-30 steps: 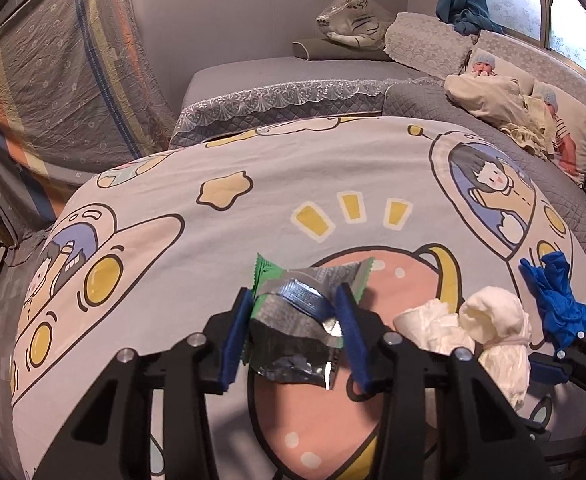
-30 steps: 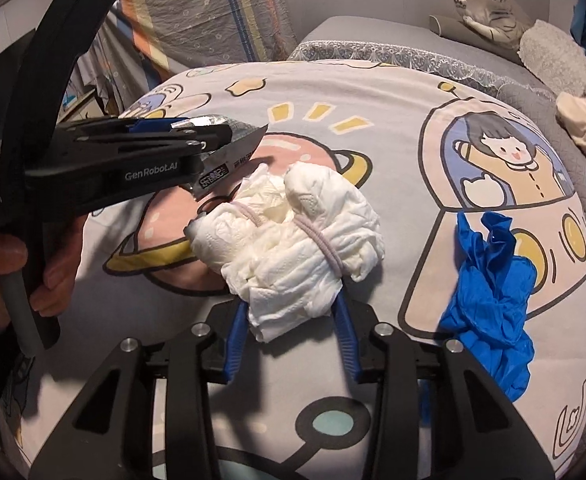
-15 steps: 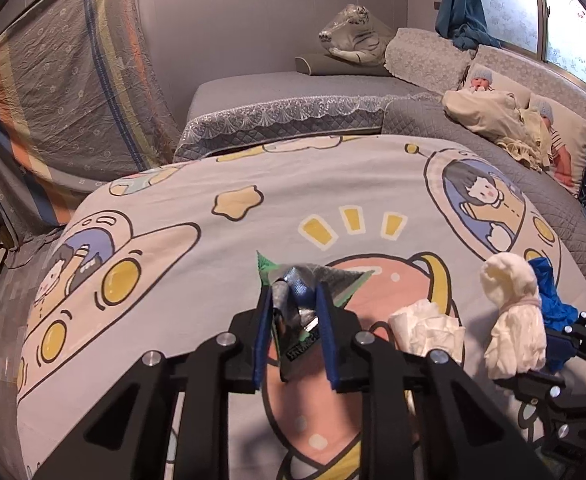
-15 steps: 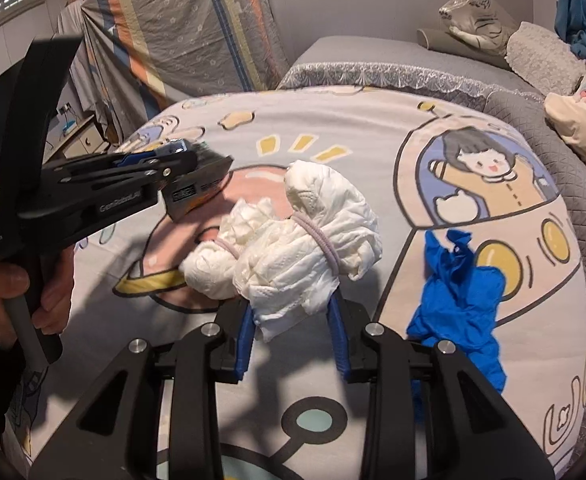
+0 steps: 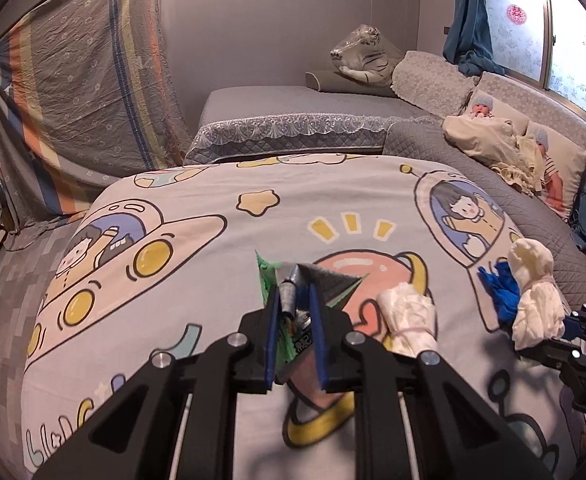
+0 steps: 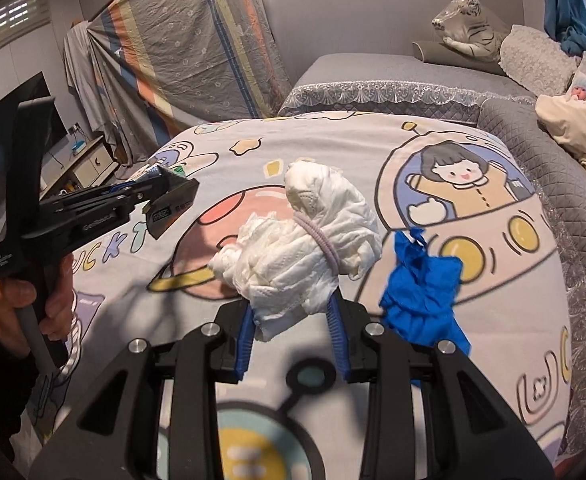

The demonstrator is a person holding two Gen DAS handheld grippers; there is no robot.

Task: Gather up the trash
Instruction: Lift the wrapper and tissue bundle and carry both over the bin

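Note:
My left gripper (image 5: 295,312) is shut on a crumpled green and silver snack wrapper (image 5: 317,286) and holds it above the cartoon bedspread (image 5: 213,208); it also shows in the right wrist view (image 6: 161,196). My right gripper (image 6: 291,312) is shut on a white tissue wad (image 6: 317,232) bound with a lilac hair tie, lifted off the bed; the wad also shows in the left wrist view (image 5: 535,296). A second white tissue wad (image 5: 409,320) lies on the bedspread. A blue glove (image 6: 421,288) lies to the right of it.
A grey sofa bed (image 5: 293,108) with a plush tiger (image 5: 361,56) stands behind. Dolls and pillows (image 5: 505,140) lie at the right. A striped sheet (image 5: 73,92) hangs at the left. A TV and cabinet (image 6: 89,160) stand far left.
Both grippers have risen off the bedspread with their loads. The left gripper closed tighter on the wrapper. The right gripper lifted its tissue wad away from the second wad.

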